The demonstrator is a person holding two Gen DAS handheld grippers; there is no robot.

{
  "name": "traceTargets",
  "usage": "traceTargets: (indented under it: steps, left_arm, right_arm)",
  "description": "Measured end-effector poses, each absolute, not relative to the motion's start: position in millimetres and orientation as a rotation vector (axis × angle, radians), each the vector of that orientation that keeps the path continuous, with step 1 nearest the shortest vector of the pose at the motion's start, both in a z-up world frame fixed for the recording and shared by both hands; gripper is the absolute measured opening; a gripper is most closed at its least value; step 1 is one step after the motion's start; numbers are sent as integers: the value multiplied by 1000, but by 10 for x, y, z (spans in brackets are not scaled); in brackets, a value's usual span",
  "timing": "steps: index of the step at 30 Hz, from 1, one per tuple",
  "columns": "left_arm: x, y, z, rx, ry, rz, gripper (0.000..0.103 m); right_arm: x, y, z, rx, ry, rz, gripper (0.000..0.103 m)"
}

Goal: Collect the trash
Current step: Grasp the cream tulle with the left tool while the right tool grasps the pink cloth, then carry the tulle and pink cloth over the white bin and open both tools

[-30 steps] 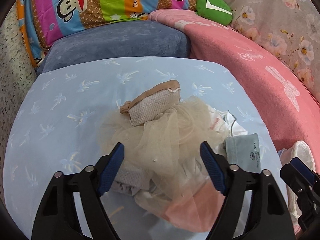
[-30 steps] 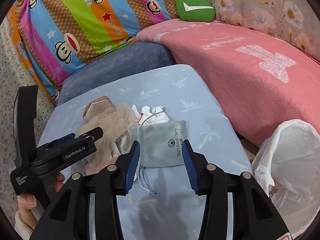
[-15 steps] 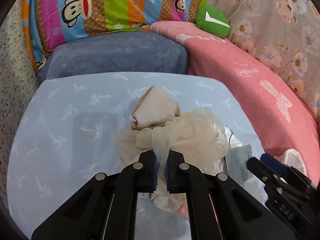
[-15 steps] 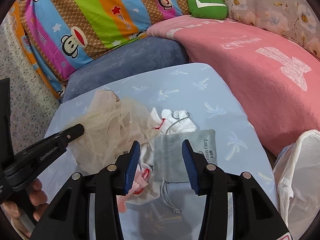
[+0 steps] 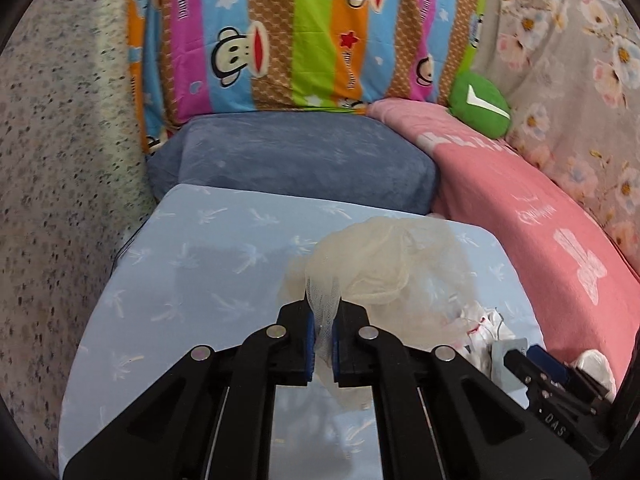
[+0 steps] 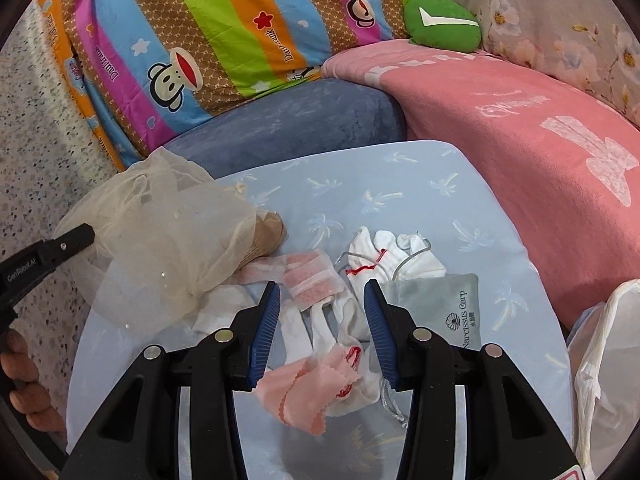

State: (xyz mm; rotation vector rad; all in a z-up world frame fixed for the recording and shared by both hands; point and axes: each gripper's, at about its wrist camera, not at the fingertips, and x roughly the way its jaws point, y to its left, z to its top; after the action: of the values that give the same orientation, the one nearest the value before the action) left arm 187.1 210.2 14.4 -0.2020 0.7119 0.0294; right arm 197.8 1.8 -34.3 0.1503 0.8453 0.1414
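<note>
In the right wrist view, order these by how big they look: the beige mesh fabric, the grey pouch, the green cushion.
1. beige mesh fabric, clearly largest.
2. grey pouch and green cushion look alike; the cushion lies farther away, so I cannot rank them.

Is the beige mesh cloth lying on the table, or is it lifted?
Lifted. The left gripper is shut on the beige mesh cloth, which hangs bunched above the table.

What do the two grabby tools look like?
Both are black plastic. The left tool and right tool each have two fingers lined with ribbed blue pads and round silver bolts at the joints. From the side, the left one shows white lettering, "GenRobot.AI". No sleeve is visible.
</note>
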Motion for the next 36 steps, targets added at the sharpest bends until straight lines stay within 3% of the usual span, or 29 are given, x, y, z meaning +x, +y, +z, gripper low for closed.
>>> traceTargets:
  steps: [11,15,18,28,36]
  left_arm:
    - [1650,2167,-16,-231,758,8,6]
    - [1597,2076,-17,-234,767,-14,6]
    - [1551,2013,38,-233,758,-32,6]
    - [1392,1682,307,-201,709,-94,6]
    - [1255,1405,344,-178,707,-141,6]
  right_arm:
    - [1728,5,-791,167,949,120,43]
    - [1688,15,-857,164,974,137,17]
    - [1632,-10,-811,174,967,151,7]
    - [1434,-209,-416,207,888,164,7]
    - [1222,-447,-667,236,952,134,12]
